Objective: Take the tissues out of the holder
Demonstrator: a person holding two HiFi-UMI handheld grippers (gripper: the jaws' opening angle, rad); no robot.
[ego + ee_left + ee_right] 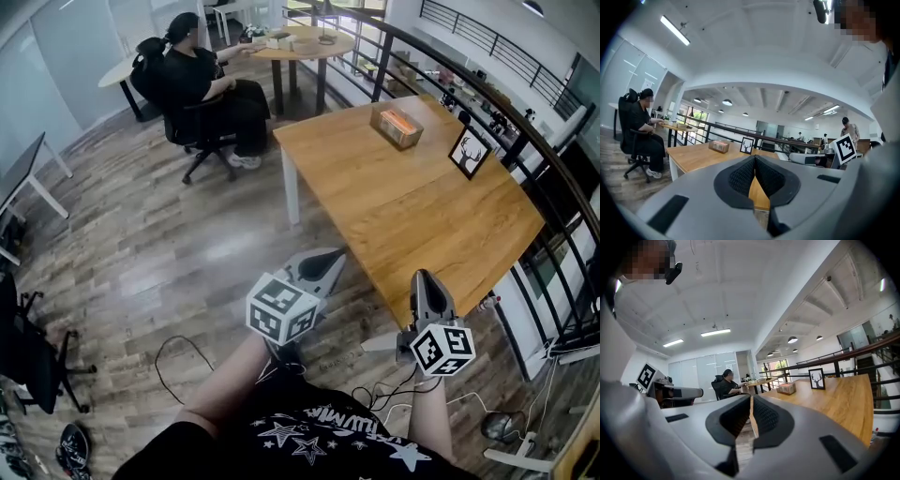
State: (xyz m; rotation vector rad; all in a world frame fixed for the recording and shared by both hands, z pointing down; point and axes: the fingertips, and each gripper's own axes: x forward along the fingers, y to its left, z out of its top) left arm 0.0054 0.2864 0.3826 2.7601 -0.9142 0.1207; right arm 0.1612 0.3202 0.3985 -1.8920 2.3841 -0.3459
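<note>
Boxy brown tissue holder (396, 126) on smooth wood-grain table (412, 220); L gripper (331, 260) & R gripper (424, 281): ribbed jaws clenched, empty

Bright, even light; soft shadows; fisheye warping toward dark-rimmed edges.

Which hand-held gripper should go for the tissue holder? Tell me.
Right, probably. The right hand-held gripper is at the table edge, with bare tabletop straight ahead to the tissue holder. The left hand-held gripper is over the floor beside it.
</note>
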